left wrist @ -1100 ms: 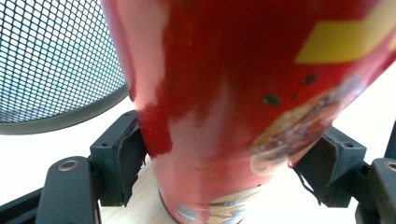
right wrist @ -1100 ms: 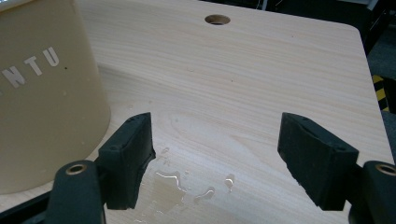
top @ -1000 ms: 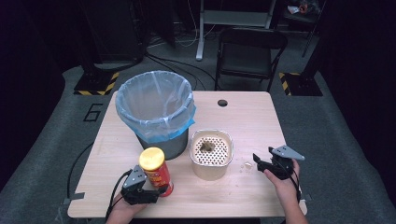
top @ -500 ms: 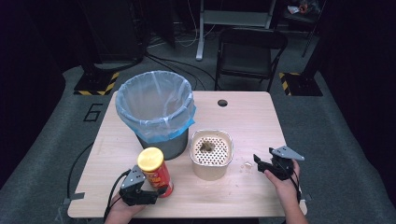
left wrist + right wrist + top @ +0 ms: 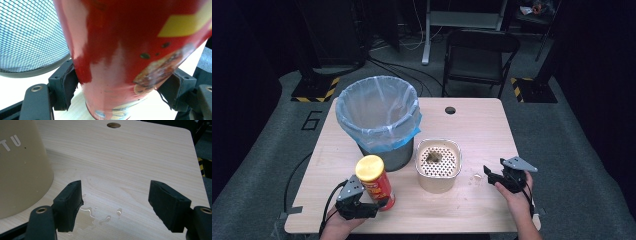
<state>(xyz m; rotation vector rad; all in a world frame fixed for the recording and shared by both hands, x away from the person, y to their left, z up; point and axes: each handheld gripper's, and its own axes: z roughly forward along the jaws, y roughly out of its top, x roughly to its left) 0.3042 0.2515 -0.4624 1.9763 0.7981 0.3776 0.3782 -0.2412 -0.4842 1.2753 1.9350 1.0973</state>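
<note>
A red chip can (image 5: 378,189) with a yellow lid leans slightly at the table's front left. My left gripper (image 5: 379,204) is shut on its lower part. In the left gripper view both pads press the can (image 5: 125,50) from either side, near its base. I cannot tell whether the base rests on the table. My right gripper (image 5: 488,173) sits low at the front right, open, jaws pointing toward a beige tub (image 5: 438,184). In the right gripper view its jaws (image 5: 116,200) hold nothing, with only wet wood between them, and the tub (image 5: 22,170) stands to their left.
A grey bin with a blue liner (image 5: 379,125) stands behind the can; its mesh wall (image 5: 30,37) is close on the left. The tub holds a perforated insert with a brownish lump (image 5: 433,157). Water drops (image 5: 95,216) lie by the right jaws. A cable hole (image 5: 450,110) is at the far edge.
</note>
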